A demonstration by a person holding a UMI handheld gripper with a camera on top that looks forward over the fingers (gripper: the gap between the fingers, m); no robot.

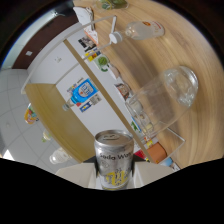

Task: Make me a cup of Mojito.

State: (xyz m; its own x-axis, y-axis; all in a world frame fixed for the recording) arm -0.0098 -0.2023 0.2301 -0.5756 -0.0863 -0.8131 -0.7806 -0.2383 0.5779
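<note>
— Soda can (113, 159): where is it?
— Clamped upright in my tongs (114, 176), both fingers pressed against its sides, lifted above the wooden table (200, 125).
— Anything else near?
— Beyond it, a clear glass (181, 84) and a bottle (145, 30) lying sideways.

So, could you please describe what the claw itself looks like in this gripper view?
Little of the claw shows. Its two fingers appear as pale, whitish, flat wedge-shaped pieces that spread outward towards the bottom, with darker, nearly black inner faces beside the silver can. Below them the body is a black mass with a wavy upper outline. No cables, markings, hand or sleeve are visible.
</note>
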